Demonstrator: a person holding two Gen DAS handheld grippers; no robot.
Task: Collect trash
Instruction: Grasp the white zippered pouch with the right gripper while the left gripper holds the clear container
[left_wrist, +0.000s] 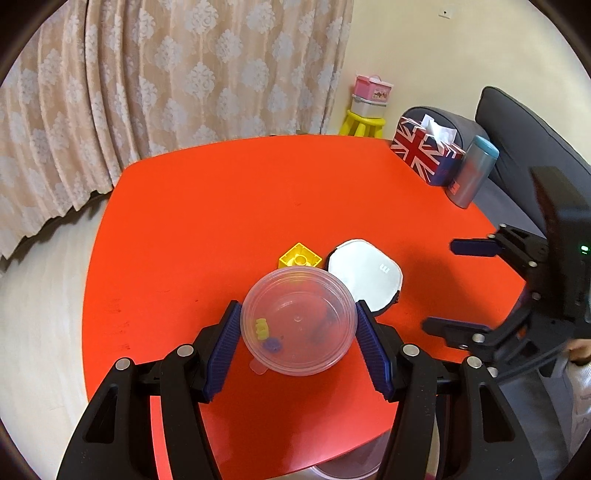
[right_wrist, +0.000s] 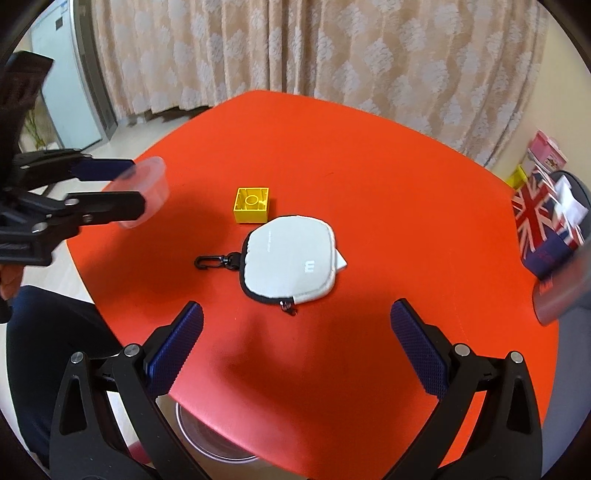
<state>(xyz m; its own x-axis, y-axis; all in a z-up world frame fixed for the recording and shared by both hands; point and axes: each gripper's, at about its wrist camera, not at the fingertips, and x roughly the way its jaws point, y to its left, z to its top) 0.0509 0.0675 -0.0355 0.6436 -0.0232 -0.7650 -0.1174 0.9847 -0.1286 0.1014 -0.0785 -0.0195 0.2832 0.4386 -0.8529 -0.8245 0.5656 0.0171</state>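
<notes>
My left gripper is shut on a clear plastic tub and holds it above the red table. Small yellow and purple bits lie inside the tub. In the right wrist view the tub shows at the left between the left gripper's fingers. My right gripper is open and empty, above the table's near edge, just short of a white zip pouch. A yellow toy block lies open side up behind the pouch.
A Union Jack tissue box and a grey-blue tumbler stand at the table's right edge. A round bin sits on the floor under the near edge. A grey sofa is to the right, curtains behind.
</notes>
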